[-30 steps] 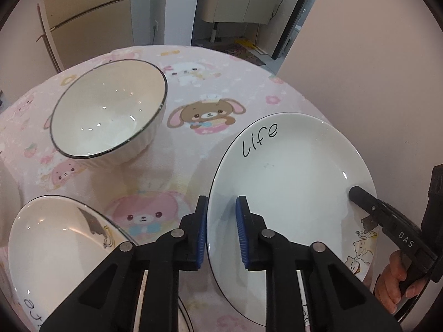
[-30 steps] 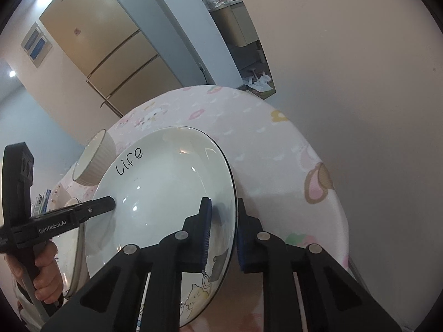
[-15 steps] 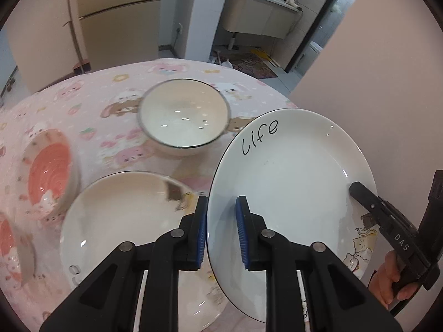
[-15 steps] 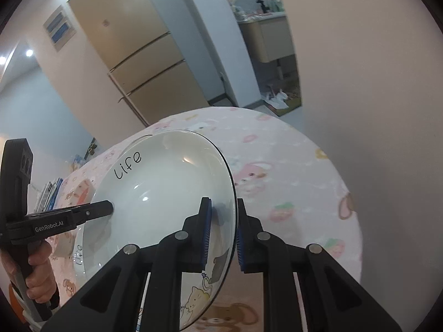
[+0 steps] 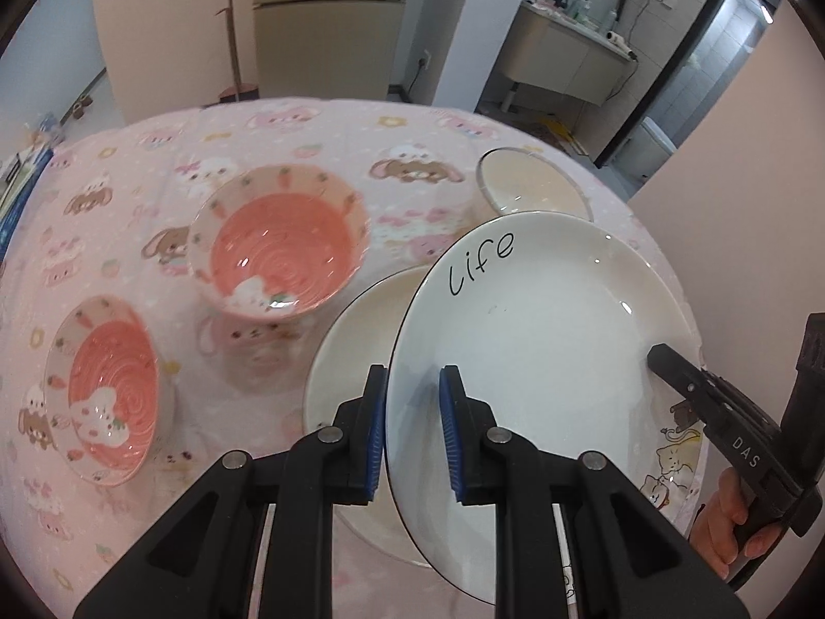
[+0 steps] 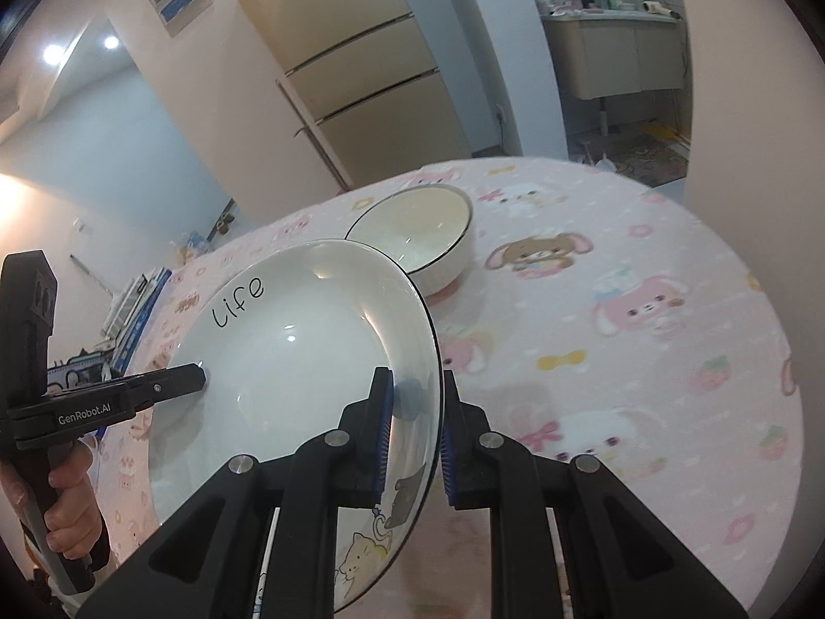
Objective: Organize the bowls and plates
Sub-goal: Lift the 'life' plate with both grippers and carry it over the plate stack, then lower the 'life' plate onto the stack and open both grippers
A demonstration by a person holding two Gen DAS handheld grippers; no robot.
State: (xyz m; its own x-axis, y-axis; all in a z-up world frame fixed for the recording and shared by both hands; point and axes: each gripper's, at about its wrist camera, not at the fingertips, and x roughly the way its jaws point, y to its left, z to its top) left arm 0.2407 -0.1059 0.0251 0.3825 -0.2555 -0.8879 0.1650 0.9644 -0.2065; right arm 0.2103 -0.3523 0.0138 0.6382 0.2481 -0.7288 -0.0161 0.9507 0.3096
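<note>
A white plate marked "Life" (image 5: pixel 536 325) is held in the air between both grippers. My left gripper (image 5: pixel 412 412) is shut on its left rim. My right gripper (image 6: pixel 415 412) is shut on its right rim; the plate also shows in the right wrist view (image 6: pixel 294 366). Below it a second white plate (image 5: pixel 350 356) lies on the pink tablecloth (image 5: pixel 154 155), partly hidden. A white bowl with a dark rim (image 5: pixel 531 183) stands behind, also in the right wrist view (image 6: pixel 417 229). Two pink bowls (image 5: pixel 281 247) (image 5: pixel 105 392) stand to the left.
The round table's far edge runs near a fridge (image 6: pixel 361 67) and a doorway to a washroom (image 5: pixel 582 51). A beige wall (image 5: pixel 747 165) stands close on the right. Books (image 6: pixel 134 309) lie beyond the table's left side.
Both grippers have carried the "Life" plate up and to the left. The two pink bowls have come fully into the left view, and the held plate now overlaps the plate on the table.
</note>
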